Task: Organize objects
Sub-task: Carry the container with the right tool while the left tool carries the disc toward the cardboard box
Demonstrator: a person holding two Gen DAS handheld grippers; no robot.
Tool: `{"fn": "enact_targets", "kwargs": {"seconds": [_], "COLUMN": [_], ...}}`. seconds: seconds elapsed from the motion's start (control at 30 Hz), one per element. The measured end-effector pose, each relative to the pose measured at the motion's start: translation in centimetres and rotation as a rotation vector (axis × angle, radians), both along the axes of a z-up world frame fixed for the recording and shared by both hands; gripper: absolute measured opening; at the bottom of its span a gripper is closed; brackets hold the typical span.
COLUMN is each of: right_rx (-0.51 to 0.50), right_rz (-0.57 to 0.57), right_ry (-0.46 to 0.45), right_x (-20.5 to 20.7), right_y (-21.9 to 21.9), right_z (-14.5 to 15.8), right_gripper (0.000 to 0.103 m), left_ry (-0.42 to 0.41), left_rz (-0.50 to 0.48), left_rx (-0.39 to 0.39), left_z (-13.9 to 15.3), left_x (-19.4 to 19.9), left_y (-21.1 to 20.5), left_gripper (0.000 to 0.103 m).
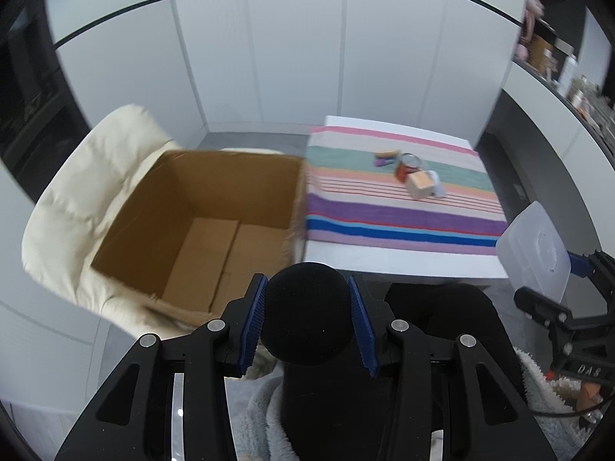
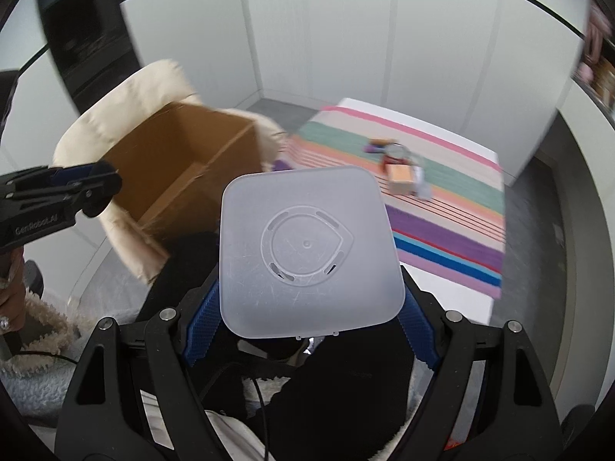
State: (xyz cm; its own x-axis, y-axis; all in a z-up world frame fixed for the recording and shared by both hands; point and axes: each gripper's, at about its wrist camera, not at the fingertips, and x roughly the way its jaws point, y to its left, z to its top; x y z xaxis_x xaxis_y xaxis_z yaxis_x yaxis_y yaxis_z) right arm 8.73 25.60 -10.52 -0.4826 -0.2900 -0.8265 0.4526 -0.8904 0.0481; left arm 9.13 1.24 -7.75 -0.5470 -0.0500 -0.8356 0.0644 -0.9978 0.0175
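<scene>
My left gripper [image 1: 307, 322] is shut on a black foam-headed microphone [image 1: 307, 315], held in the air just before the near edge of an open cardboard box [image 1: 200, 207] whose inside shows nothing but its bottom flaps. My right gripper [image 2: 311, 322] is shut on a translucent plastic container [image 2: 307, 249], its base facing the camera; it also shows at the right of the left wrist view [image 1: 538, 246]. The box [image 2: 184, 161] sits on a cream cushioned chair [image 1: 77, 199]. On the striped cloth [image 1: 403, 207] lie a wooden cube [image 1: 419, 186], a small jar [image 1: 407, 167] and a few small items.
The striped cloth covers a white table [image 1: 403, 261] right of the box. The left gripper shows at the left of the right wrist view [image 2: 61, 188]. White cabinet doors stand behind. A shelf with items [image 1: 553, 61] is at far right. My legs and a fleece garment are below.
</scene>
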Motion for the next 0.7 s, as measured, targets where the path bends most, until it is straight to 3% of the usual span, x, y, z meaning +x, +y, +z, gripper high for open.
{"fn": "enact_targets", "kwargs": {"seconds": [0.43, 0.7], "right_rx": [0.001, 0.024], "right_rz": [0.266, 0.321], "right_ry": [-0.011, 0.0], "right_x": [1.1, 0.6], "right_y": [-10.9, -14.5], "right_z": [-0.5, -0.8], "right_gripper": [0.084, 0.084], "left_ry": [-0.011, -0.036], "left_rz": [0.176, 0.208], "left_rx": [0.002, 0.027], "left_z": [-1.0, -2.2], "left_x": [2.8, 2.2], "left_y": [-7.6, -9.3], "left_gripper": [0.044, 0.044]}}
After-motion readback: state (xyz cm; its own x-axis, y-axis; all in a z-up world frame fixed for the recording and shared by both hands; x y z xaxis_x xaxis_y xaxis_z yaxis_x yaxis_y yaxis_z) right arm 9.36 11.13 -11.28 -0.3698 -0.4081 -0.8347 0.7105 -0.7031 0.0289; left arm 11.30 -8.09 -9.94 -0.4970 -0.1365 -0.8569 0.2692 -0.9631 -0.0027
